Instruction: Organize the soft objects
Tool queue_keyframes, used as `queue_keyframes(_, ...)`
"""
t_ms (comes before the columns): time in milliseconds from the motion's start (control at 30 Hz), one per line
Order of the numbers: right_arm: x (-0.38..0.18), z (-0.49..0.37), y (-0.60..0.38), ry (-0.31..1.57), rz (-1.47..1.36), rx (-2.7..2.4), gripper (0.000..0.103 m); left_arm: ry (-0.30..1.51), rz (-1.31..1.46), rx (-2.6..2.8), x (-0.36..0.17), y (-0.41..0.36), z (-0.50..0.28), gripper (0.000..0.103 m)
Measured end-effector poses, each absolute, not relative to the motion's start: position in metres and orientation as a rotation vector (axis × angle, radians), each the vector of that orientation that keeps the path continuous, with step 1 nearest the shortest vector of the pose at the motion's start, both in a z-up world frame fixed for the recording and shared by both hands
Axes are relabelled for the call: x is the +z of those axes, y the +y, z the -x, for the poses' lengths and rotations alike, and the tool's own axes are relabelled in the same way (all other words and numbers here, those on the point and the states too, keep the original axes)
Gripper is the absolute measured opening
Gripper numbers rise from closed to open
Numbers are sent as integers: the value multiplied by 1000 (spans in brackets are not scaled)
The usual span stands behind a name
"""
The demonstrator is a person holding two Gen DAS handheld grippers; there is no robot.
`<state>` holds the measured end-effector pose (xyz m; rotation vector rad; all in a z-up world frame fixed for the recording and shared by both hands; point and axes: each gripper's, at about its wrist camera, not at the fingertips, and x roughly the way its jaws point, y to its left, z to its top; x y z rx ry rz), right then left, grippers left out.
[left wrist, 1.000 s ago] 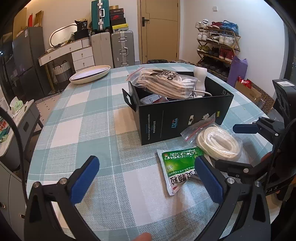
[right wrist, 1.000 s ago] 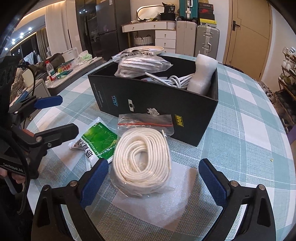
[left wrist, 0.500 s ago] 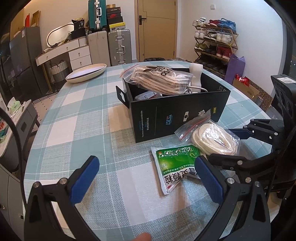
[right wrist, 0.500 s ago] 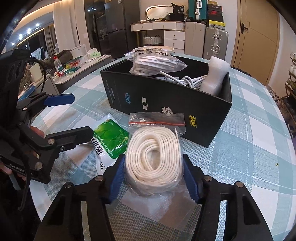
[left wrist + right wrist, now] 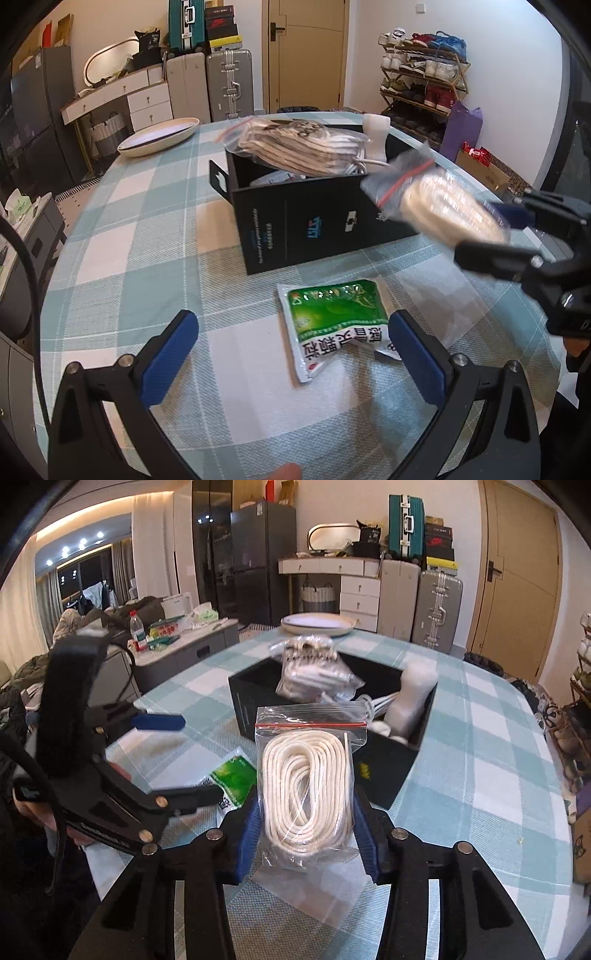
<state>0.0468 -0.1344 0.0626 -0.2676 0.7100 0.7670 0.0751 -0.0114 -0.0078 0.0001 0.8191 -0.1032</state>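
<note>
Left of the black box [image 5: 317, 218], left gripper [image 5: 291, 354] spread wide above the green packet [image 5: 332, 314] on the tablecloth: light, limp, slippery. Best pinched mid-body. Right gripper [image 5: 306, 823] clamped on bagged rope coil [image 5: 306, 782], raised before the box; soft, squashy.

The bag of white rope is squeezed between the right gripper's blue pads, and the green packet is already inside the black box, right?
Not quite. The bag of white rope is indeed clamped in the right gripper, but the green packet lies on the checked tablecloth in front of the black box, not inside it. The left wrist view shows this.
</note>
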Motion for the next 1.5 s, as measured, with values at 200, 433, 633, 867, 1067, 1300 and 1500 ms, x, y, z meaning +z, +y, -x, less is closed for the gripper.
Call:
queue_keyframes(200,74,-51,-145,685,245,741,47,864,30,-122,-15,-25,-79,103)
queue_keyframes(433,74,-56,-151,687,235,725,47,919,-9,-113,-24,-42,-82,103)
queue_keyframes(633,72,-56,-151,689,237,724,47,923,-41,-98,-24,-48,-83,103)
queue_keyframes(867,71,-57,-151,689,236,722,47,929,-26,-93,-24,-46,-86,103)
queue_keyframes(1067,68,-58,-152,688,229,723,47,909,-26,-92,-23,-42,-84,89)
queue_keyframes(1300,66,-57,-148,691,235,731,47,886,-25,-111,-17,-38,-81,43)
queue_keyframes(1500,66,-55,-145,685,239,741,47,882,-17,-119,-16,-34,-80,30)
